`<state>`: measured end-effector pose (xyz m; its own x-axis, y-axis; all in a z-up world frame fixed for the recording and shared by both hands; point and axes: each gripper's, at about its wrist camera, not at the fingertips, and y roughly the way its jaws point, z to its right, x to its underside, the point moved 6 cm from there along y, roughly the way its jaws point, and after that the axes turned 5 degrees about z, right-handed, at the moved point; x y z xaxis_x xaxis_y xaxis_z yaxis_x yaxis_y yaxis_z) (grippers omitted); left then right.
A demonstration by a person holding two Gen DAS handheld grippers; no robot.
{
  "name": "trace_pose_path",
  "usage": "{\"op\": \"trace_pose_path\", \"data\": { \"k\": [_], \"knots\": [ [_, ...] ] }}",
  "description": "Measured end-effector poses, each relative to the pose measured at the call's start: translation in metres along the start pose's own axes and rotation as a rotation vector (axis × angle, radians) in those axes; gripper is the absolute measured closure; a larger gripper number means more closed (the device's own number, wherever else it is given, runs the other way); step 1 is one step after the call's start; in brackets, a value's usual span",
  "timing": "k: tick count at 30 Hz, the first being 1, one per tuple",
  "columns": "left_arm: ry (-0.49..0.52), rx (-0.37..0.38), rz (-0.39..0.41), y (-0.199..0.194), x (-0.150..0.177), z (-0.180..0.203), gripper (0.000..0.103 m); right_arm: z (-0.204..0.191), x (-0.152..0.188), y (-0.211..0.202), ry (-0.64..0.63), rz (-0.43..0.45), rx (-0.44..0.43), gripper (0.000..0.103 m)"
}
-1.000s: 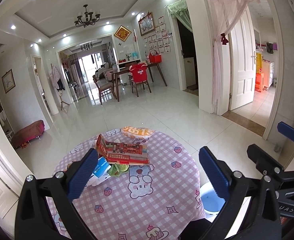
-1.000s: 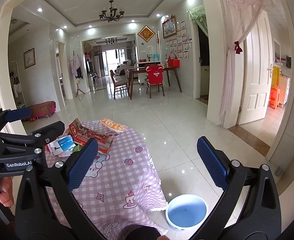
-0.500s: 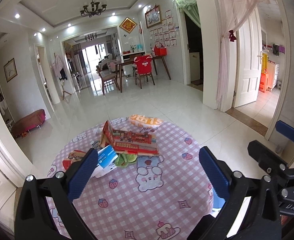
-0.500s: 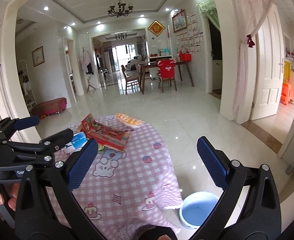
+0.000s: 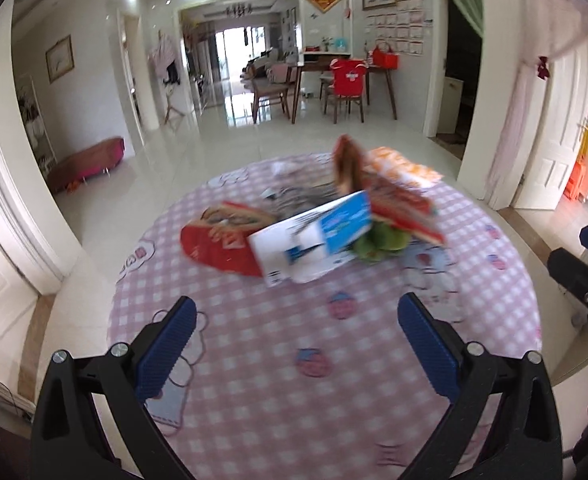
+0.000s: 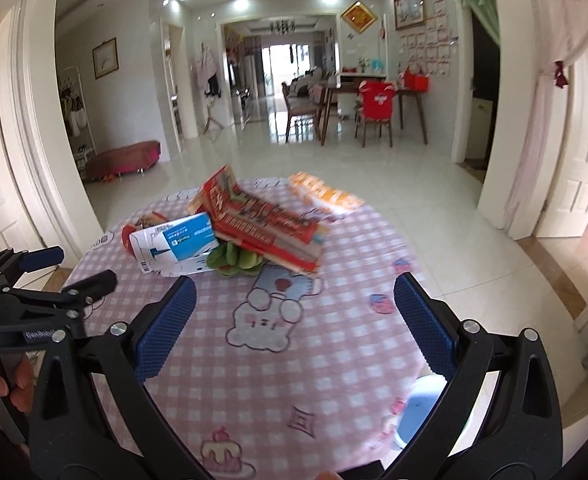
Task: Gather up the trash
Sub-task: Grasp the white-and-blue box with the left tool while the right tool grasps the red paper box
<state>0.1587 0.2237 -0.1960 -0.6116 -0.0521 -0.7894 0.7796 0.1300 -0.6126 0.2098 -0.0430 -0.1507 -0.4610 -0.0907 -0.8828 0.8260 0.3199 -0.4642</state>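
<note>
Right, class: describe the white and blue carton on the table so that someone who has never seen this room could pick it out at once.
Start at the round table with the pink checked cloth. A heap of rubbish lies on its far half; the white and blue carton is at the heap's left front, beside green peel and a red printed box. It alone is white with a blue label panel.

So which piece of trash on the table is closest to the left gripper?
The white and blue box. It lies at the front of the pile, nearest the left gripper, ahead of the red packet and the green wrapper.
</note>
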Motion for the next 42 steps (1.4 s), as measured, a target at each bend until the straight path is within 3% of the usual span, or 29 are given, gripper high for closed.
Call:
{"op": "trace_pose_path", "data": {
  "k": [8, 17, 21, 23, 26, 27, 28, 31, 38, 42],
  "knots": [
    [-0.048, 0.092, -0.014, 0.048, -0.002, -0.025, 0.005, -0.008, 0.005, 0.055, 0.01, -0.056, 0.0, 0.006],
    [0.11, 0.144, 0.021, 0.096, -0.022, 0.001, 0.005, 0.007, 0.0, 0.083, 0.075, -0.069, -0.008, 0.006],
    [0.143, 0.166, 0.003, 0.113, -0.021, 0.006, 0.035, 0.009, 0.0, 0.093, 0.089, -0.079, -0.023, 0.006],
    [0.15, 0.18, 0.014, 0.113, -0.02, 0.009, 0.038, 0.009, 0.0, 0.096, 0.087, -0.083, -0.027, 0.006],
    [0.144, 0.225, 0.038, 0.107, -0.02, 0.013, 0.053, 0.006, -0.001, 0.102, 0.086, -0.087, -0.036, 0.006],
    [0.137, 0.242, 0.043, 0.104, -0.02, 0.011, 0.068, 0.004, -0.001, 0.103, 0.085, -0.087, -0.04, 0.006],
    [0.119, 0.28, 0.048, 0.1, -0.02, 0.01, 0.081, 0.003, -0.001, 0.104, 0.084, -0.086, -0.043, 0.006],
    [0.045, 0.417, 0.06, 0.087, -0.021, 0.009, 0.099, -0.005, -0.004, 0.105, 0.078, -0.082, -0.054, 0.006],
    [0.001, 0.473, 0.078, 0.068, -0.015, 0.02, 0.101, -0.015, -0.011, 0.104, 0.07, -0.084, -0.071, 0.006],
    [-0.066, 0.476, 0.149, 0.046, -0.022, 0.007, 0.101, -0.018, -0.015, 0.101, 0.073, -0.076, -0.085, 0.006]
  ]
}}
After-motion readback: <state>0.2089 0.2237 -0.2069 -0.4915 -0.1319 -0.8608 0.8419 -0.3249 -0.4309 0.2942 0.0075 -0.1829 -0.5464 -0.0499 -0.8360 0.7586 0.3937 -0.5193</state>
